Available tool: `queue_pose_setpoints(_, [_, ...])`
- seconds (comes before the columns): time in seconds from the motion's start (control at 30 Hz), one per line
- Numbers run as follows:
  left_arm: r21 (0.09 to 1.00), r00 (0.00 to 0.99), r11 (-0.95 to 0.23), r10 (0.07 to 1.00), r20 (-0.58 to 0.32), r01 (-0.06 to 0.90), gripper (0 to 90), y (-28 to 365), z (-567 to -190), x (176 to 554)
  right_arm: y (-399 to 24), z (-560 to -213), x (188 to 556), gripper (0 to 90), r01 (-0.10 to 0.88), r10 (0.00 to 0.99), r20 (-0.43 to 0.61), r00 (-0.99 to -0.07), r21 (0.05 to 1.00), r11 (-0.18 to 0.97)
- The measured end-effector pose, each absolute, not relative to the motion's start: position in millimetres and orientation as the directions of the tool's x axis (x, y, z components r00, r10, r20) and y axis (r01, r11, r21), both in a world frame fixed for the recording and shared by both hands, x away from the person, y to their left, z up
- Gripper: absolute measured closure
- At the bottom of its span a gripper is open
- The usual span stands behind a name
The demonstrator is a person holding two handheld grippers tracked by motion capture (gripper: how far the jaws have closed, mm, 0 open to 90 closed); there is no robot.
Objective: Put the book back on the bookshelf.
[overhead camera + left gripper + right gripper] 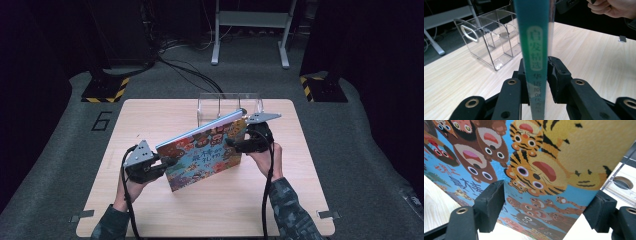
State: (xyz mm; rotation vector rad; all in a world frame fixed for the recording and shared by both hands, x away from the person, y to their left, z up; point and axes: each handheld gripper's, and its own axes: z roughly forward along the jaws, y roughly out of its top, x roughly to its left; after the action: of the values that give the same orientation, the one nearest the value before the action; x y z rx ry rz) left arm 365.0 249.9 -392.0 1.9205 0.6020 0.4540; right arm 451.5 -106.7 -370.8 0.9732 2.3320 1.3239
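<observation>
Book (534, 50) spine Chinese lettering, left tongs (536, 75) clamped.

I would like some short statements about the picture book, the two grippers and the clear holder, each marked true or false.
1. The left gripper is clamped on the spine of the picture book. True.
2. The book lies flat on the wooden table. False: it is tilted, its far corner raised toward the clear acrylic organizer.
3. The right gripper has its jaws pressed tight on the book cover. False: its jaws stand apart, with the cover behind them.
4. The acrylic organizer holds several books. False: its compartments look empty.
5. The book cover shows cartoon animals, tigers among them. True.
</observation>
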Motion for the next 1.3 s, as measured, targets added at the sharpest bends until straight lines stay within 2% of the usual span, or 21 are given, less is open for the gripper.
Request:
queue_pose_setpoints(0.2, [0.904,0.814,-0.344,0.58,-0.007,0.253,72.6,253,-385,371,-105,-372,453,23.9,0.412,0.682,0.08,-0.727,0.845,0.34])
queue_pose_setpoints(0.43, [0.873,0.797,-0.394,0.604,0.011,0.287,69.9,244,-365,377,-102,-371,453,23.6,0.413,0.695,0.073,-0.715,0.847,0.336])
queue_pose_setpoints(0.57, [0.871,0.806,-0.386,0.592,-0.019,0.305,67.8,239,-355,385,-101,-372,454,23.4,0.417,0.698,0.081,-0.711,0.849,0.326])
queue_pose_setpoints(0.67, [0.875,0.817,-0.387,0.577,-0.014,0.289,67.4,232,-351,390,-101,-372,454,23.2,0.414,0.699,0.078,-0.711,0.85,0.326])
queue_pose_setpoints(0.8, [0.874,0.828,-0.421,0.56,0.04,0.243,67.7,226,-349,391,-103,-373,453,22.0,0.421,0.706,0.082,-0.704,0.848,0.322])
queue_pose_setpoints(0.83, [0.875,0.83,-0.419,0.556,0.037,0.241,68.3,226,-349,391,-105,-373,452,16.3,0.427,0.717,0.085,-0.692,0.849,0.312])
queue_pose_setpoints(0.97, [0.876,0.837,-0.425,0.546,0.047,0.227,73.3,226,-349,391,-115,-374,448,12.1,0.429,0.728,0.086,-0.68,0.852,0.3])
queue_pose_setpoints(1.03, [0.88,0.843,-0.416,0.537,0.034,0.23,75.1,226,-349,391,-128,-379,444,6.0,0.447,0.75,0.082,-0.657,0.843,0.299])
queue_pose_setpoints(1.1, [0.883,0.852,-0.412,0.523,0.029,0.223,76.6,227,-349,391,-144,-390,438,4.3,0.464,0.776,0.076,-0.626,0.836,0.293])
queue_pose_setpoints(1.13, [0.881,0.854,-0.42,0.519,0.037,0.217,77.3,227,-348,391,-161,-405,434,1.8,0.5,0.805,0.077,-0.588,0.817,0.287])
queue_pose_setpoints(1.17, [0.878,0.858,-0.429,0.512,0.042,0.213,77.3,226,-347,390,-161,-405,434,1.8,0.5,0.805,0.077,-0.588,0.817,0.287])
queue_pose_setpoints(1.3, [0.879,0.859,-0.42,0.512,0.022,0.227,78.1,225,-347,387,-199,-447,423,0.0,0.577,0.881,0.053,-0.471,0.774,0.262])
